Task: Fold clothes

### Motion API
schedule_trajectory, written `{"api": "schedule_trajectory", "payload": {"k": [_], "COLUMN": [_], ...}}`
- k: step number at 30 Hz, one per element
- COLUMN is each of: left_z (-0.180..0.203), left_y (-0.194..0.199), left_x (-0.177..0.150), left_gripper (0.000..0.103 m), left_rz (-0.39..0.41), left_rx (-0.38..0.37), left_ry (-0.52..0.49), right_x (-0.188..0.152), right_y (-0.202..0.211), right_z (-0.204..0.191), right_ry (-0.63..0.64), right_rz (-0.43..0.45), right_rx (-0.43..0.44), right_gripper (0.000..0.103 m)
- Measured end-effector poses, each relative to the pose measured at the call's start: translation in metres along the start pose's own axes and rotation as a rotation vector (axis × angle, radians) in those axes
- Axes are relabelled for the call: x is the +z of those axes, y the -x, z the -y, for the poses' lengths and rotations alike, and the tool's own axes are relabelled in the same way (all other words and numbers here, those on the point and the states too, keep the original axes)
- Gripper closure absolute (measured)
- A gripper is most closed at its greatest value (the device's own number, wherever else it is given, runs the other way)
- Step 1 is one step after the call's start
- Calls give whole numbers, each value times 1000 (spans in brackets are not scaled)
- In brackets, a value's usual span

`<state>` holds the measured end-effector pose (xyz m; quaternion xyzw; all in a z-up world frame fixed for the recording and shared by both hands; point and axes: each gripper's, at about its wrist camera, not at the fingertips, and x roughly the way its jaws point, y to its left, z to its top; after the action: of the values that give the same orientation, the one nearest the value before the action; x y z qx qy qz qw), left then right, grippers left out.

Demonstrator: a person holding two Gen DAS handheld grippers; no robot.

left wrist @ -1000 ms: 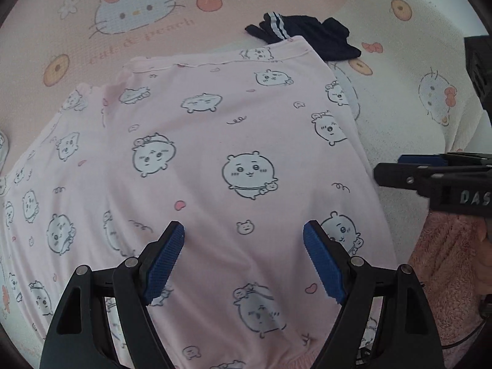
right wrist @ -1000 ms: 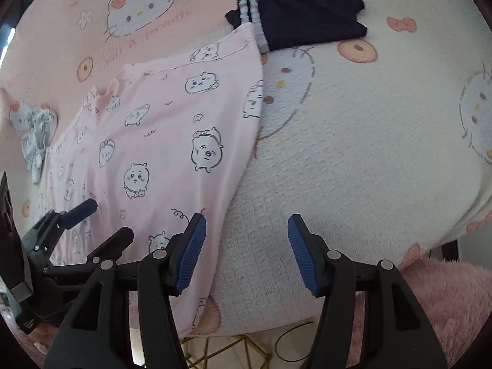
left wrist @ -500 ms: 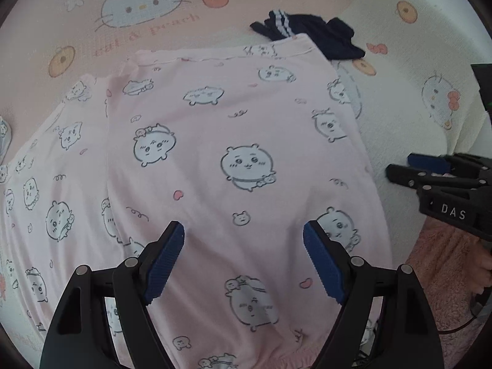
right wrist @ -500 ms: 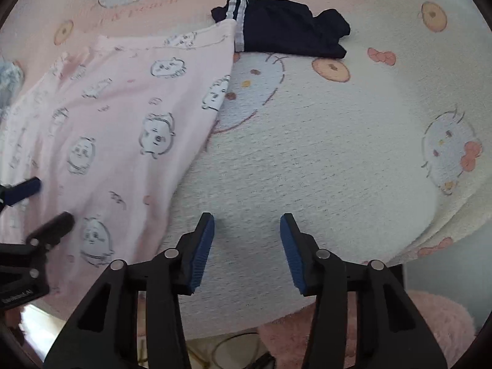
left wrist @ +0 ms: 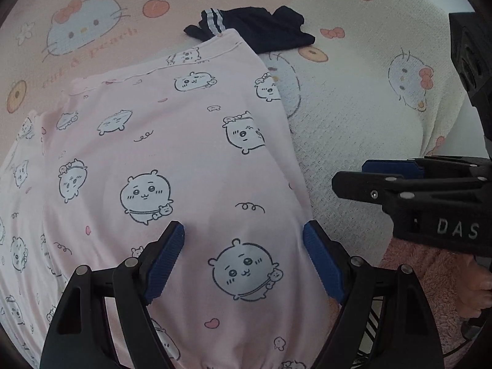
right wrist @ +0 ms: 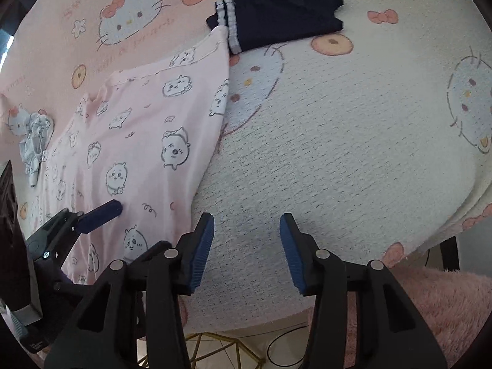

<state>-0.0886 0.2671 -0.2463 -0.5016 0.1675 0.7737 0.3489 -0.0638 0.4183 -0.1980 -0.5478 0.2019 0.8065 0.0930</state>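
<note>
Pink pyjama top (left wrist: 190, 153) is smooth matt cloth; the blanket (right wrist: 353, 153) coarse woven; hand-held gripper pads (right wrist: 200, 249) ribbed.

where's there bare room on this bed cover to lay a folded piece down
The widest free patch is the cream knitted cat-print cover, between the pink cartoon-print garment and the cover's right edge, below the dark navy striped garment. A pink strip lies above the pink garment. The left is crowded, with a small pale crumpled cloth.
</note>
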Motion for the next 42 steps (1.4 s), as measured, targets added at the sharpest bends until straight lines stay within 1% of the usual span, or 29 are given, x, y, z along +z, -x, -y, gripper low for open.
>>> {"api": "schedule_trajectory", "payload": {"k": [3,5,7,9,11,14,16,17,21,23,25,26,27,30,32,33,34,36,37,39,40,42], "left_z": [-1,-2,-8,-17,-24,-23,-24,-25,-19,-17,-19,-21,-23,-32,-37,-39,-40,-40,-40,-41,-42,-42], "left_y": [0,-1,0,1,1,0,-1,-1,2,6,13,17,21,27,32,34,36,41,42,42,41,38], "left_x": [0,-1,-2,-3,-4,-5,-5,-5,-11,-15,-20,-23,-26,-32,-35,-34,-34,-33,-33,-31,-31,-32], "left_gripper": [20,20,20,20,20,20,20,20,19,19,19,19,19,19,19,19,19,19,19,19,19,19], "left_rz": [-15,-26,-27,-26,-18,-13,-10,-8,15,18,29,35,40,39,43,48,53,63,65,67,62,45], "left_rx": [32,84,94,105,91,109,104,101,127,132,117,109,120,130,135,137,138,142,148,152,148,148], "left_ry": [-3,-32,-25,9,38,7,10,11,-17,-24,-17,-12,-8,14,26,31,36,33,29,33,41,46], "right_x": [2,6,8,8,5,1,-2,-4,-7,-10,-12,-13,-13,-14,-15,-14,-12,-7,-5,-5,-7,-16], "right_y": [-6,-9,-12,-14,-14,-16,-18,-19,-21,-22,-24,-24,-23,-20,-16,-13,-11,-4,-2,-7,-12,-23], "right_z": [-12,-14,-17,-23,-31,-40,-45,-47,-51,-53,-56,-56,-53,-36,-30,-28,-25,-25,-29,-42,-48,-60], "right_ry": [48,34,38,73,115,159,198,221,255,288,320,325,317,266,245,223,197,168,178,231,261,326], "right_rz": [-12,-21,-25,-29,-22,-19,-19,-18,-13,-7,-2,2,5,2,3,9,14,42,51,38,16,-5], "right_rx": [34,76,76,44,32,46,21,9,-8,-54,-99,-133,-160,-223,-238,-218,-182,-79,-43,-13,-23,-72], "right_gripper": [57,57,57,57,55,55,55,52,51,59,59,58,56,50,49,50,57,58,58,58,58,57]}}
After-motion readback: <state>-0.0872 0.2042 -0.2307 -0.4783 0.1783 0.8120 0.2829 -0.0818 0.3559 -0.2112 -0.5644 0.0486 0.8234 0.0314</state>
